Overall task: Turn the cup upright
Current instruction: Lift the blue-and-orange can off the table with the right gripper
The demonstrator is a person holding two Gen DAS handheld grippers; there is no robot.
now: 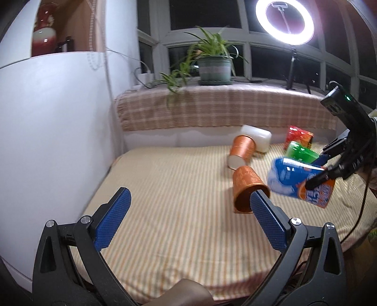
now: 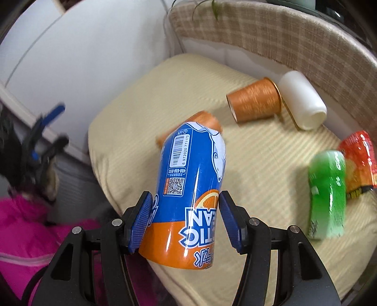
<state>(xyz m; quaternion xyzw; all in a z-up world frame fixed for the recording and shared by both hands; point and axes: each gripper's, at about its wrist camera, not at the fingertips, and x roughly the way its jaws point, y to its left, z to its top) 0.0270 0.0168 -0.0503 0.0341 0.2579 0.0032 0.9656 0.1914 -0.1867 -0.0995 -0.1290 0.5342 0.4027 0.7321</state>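
My right gripper [image 2: 185,220] is shut on a blue and orange cup [image 2: 188,188] and holds it tilted above the striped cushion [image 2: 259,169]; it also shows in the left wrist view [image 1: 294,181]. My left gripper [image 1: 188,211] is open and empty, low over the cushion [image 1: 176,200]. An orange cup [image 1: 247,190] stands mouth down just past its right finger. A second orange cup [image 1: 241,151] lies on its side farther back, next to a white cup [image 1: 258,138] also on its side.
A green cup [image 2: 327,193] and a red packet [image 2: 360,160] lie at the cushion's right. A white wall [image 1: 59,117] bounds the left. A plaid-covered sill [image 1: 212,110] with a potted plant [image 1: 213,63] and a ring light [image 1: 285,21] stands behind.
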